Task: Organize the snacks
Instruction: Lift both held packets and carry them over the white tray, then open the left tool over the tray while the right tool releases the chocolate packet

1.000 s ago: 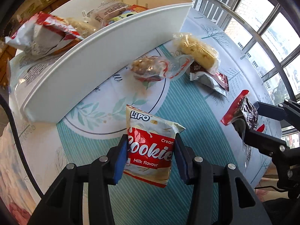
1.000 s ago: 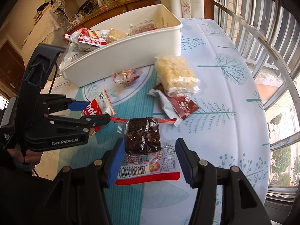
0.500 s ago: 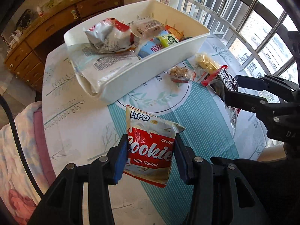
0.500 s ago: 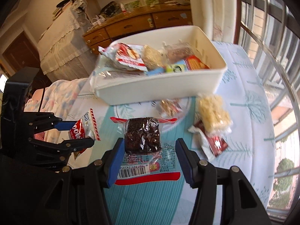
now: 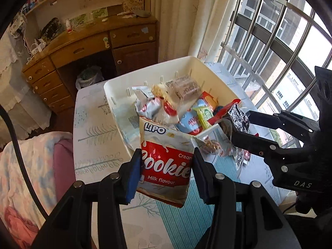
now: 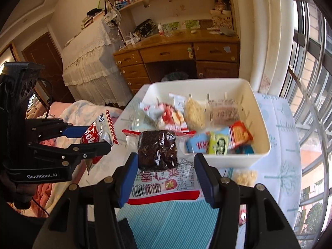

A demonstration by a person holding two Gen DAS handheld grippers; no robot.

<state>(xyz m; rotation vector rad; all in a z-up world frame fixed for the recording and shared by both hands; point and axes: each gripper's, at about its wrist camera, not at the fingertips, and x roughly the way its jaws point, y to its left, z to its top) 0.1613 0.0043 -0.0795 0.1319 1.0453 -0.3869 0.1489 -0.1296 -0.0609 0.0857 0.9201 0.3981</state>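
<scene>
Held aloft near white bin (image 6: 259, 124): cookie pkt (image 5: 166, 161) clamped in left gripper (image 5: 166, 164), brownie pkt (image 6: 158, 150) clamped in right gripper (image 6: 164, 166); both prob. light, crinkly, slippery, crushable, best gripped mid-body, w/ modest squeeze.

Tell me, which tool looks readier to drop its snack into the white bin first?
Probably the right tool: its dark snack pack hangs right by the white bin. The left tool holds the cookie pack a bit short of the rim.
</scene>
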